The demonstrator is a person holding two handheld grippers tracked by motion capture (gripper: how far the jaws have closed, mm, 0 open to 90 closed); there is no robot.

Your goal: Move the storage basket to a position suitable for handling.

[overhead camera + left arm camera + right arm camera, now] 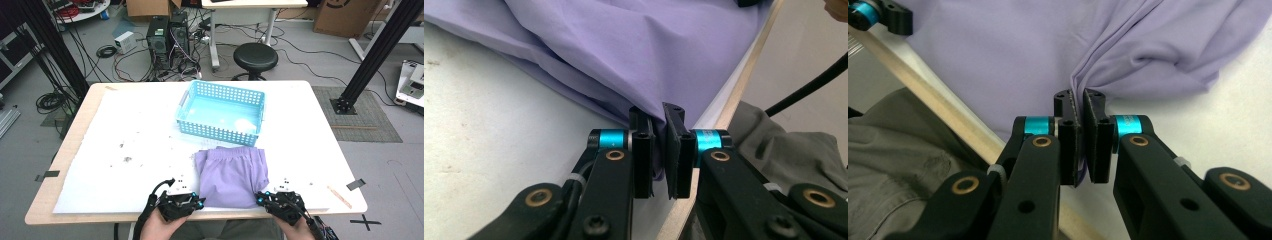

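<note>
With the lilac shorts lying at the near edge of the surface before the basket, the left tool and right tool each pinched a near corner, likely mid-fold, next needing an even lift.

Overhead cam looks forward and down from above the near table edge; both gripper cams sit super close, sharing the crumpled lilac cloth garment between the tongs.
</note>
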